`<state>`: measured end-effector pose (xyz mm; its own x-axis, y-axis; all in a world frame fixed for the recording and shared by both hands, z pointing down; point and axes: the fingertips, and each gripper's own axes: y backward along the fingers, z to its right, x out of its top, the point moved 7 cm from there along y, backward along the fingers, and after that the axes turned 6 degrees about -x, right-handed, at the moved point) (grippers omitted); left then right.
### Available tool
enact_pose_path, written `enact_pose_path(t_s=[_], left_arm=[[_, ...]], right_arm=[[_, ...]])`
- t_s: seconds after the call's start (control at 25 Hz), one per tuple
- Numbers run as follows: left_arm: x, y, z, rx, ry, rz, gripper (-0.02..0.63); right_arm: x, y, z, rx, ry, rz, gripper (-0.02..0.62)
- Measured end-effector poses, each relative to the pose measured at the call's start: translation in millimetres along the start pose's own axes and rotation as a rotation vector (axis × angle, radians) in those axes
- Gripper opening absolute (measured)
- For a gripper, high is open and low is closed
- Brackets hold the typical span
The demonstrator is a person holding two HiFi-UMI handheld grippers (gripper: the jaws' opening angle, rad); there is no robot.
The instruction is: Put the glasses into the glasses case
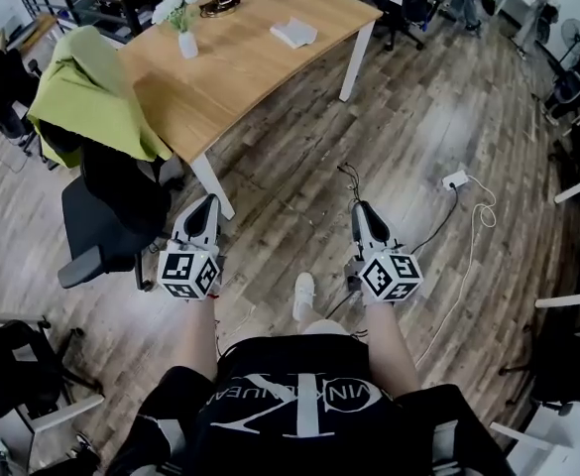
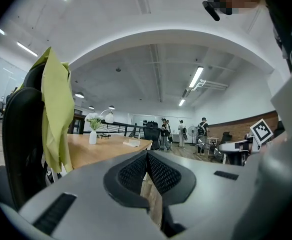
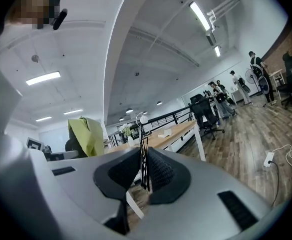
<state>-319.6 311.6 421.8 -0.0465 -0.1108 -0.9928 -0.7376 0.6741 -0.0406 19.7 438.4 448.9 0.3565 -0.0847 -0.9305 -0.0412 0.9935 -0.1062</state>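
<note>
I am standing on the wood floor in front of a wooden table point(image 1: 250, 67). My right gripper point(image 1: 362, 216) point(image 3: 143, 156) points level at the table, its jaws shut on a thin dark frame point(image 3: 143, 149) that looks like the folded glasses. Thin dark ends point(image 1: 348, 178) stick out past its tip. My left gripper point(image 1: 203, 211) point(image 2: 146, 156) is level too, with its pads together and nothing between them. A white flat item point(image 1: 293, 33) point(image 2: 132, 143) and a dark oval object point(image 1: 218, 7) lie on the table. I cannot tell which is the case.
A white vase of flowers point(image 1: 187, 40) point(image 2: 93, 134) stands on the table. A black office chair point(image 1: 111, 221) draped with a green jacket point(image 1: 91, 97) is at the table's left corner. A white power strip point(image 1: 455, 178) and its cable lie on the floor to the right. Several people stand far off point(image 2: 181, 133).
</note>
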Motion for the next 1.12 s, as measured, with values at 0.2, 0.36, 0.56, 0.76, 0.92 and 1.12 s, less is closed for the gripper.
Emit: enact_pose_path(t_s=[0.2,0.36,0.56,0.76,0.92,1.12], left_arm=[[2,-43,-13,0.020,0.010,-0.015,0.017],[5,-77,-18,0.033,0.009,-0.023,0.017],[8,-111,-25,0.038,0.005,-0.025,0.017],[6,-139,-25,0.053,0.012,-0.024,0.017],[3,-159,-25,0.061,0.013,-0.028,0.017],[3,-184,-25,0.069,0.016,-0.026,0.017]], right_arm=[[12,-49,18,0.032,-0.006,-0.026,0.054],[23,-84,31,0.063,-0.007,-0.040,0.052],[31,-123,44,0.087,-0.012,-0.051,0.052],[37,-150,59,0.116,-0.007,-0.065,0.052],[41,-167,72,0.128,-0.009,-0.070,0.052],[47,-184,86,0.141,-0.010,-0.072,0.052]])
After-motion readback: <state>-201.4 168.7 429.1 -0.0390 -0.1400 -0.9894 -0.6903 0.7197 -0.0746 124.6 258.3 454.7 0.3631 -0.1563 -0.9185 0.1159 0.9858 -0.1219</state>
